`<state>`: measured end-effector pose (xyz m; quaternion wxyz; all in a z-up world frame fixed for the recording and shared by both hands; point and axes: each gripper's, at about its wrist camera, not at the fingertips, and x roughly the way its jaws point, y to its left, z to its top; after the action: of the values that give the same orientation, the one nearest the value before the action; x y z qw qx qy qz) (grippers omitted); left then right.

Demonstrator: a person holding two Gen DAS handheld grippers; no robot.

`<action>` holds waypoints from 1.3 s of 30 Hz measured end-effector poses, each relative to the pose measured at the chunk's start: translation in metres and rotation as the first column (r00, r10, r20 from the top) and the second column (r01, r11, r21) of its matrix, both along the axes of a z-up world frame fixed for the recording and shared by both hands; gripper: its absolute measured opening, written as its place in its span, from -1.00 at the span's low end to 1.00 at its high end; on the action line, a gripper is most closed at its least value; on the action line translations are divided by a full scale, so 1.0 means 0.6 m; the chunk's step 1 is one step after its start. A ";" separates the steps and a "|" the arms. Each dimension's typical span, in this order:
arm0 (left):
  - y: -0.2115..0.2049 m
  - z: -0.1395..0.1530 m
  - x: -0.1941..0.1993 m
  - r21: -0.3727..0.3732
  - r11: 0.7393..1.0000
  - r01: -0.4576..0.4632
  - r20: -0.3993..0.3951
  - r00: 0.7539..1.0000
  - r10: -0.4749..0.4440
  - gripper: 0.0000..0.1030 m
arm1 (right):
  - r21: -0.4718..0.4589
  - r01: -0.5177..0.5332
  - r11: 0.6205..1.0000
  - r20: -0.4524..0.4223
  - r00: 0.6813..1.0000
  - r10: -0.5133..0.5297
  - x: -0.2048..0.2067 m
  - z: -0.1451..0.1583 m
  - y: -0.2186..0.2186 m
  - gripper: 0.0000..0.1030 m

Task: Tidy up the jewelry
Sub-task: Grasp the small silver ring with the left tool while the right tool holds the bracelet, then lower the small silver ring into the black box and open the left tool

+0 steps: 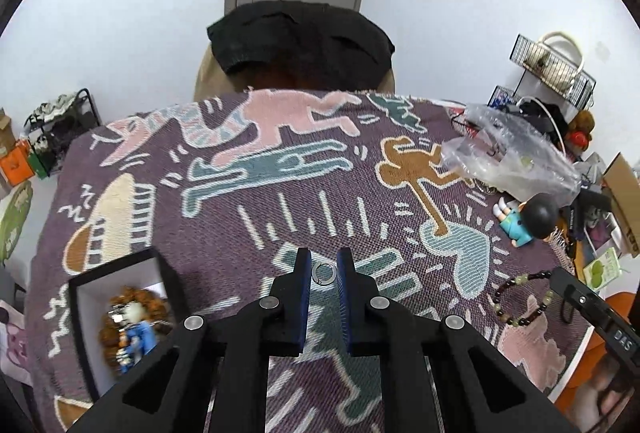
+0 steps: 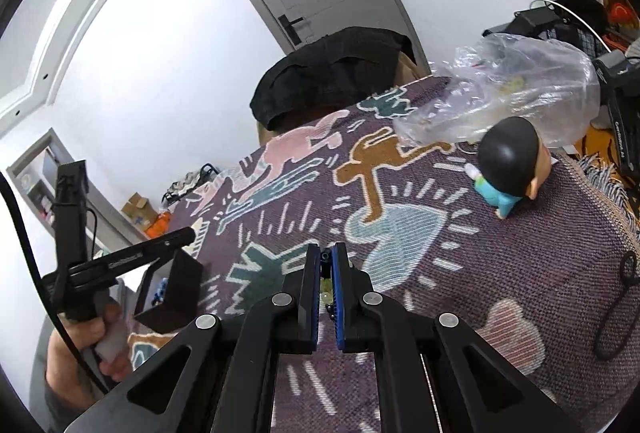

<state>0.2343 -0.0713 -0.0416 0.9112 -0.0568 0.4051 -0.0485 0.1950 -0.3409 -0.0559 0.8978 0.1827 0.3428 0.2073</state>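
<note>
Purple patterned blanket (image 1: pixel 280 201) covers tabletop. My left gripper (image 1: pixel 324 265): fingers clamped on small silver ring (image 1: pixel 324 272), held above blanket. My right gripper (image 2: pixel 326 261): fingers clamped on bead bracelet (image 2: pixel 327 289), dark and pale beads. Black box (image 1: pixel 120 273) at left edge, doll inside. Figurine (image 1: pixel 528 221), plastic bag (image 1: pixel 512 157) near right edge.

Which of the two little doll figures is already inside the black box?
The curly brown-haired figure in blue, lying inside the open black box. The black-haired figure in turquoise lies loose on the blanket by the plastic bag.
</note>
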 end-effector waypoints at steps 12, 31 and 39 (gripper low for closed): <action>0.099 0.020 -0.076 -0.043 0.997 -0.061 0.039 0.997 0.062 -0.74 | -0.037 -0.063 0.997 0.032 0.997 0.064 -0.025 0.030 0.082 -0.87; 0.218 -0.032 -0.109 -0.199 0.969 -0.148 0.024 0.988 0.156 -0.72 | -0.175 -0.147 0.974 0.055 0.986 0.158 -0.040 0.059 0.215 -0.87; 0.268 -0.036 -0.134 -0.290 0.940 -0.177 0.065 0.977 0.204 0.42 | -0.218 -0.207 0.954 0.063 0.972 0.226 -0.033 0.068 0.295 -0.87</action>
<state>0.1537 0.0894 -0.0632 0.9122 -0.2230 0.3431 -0.0203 0.1751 -0.1637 -0.0149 0.8980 0.0391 0.3413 0.2749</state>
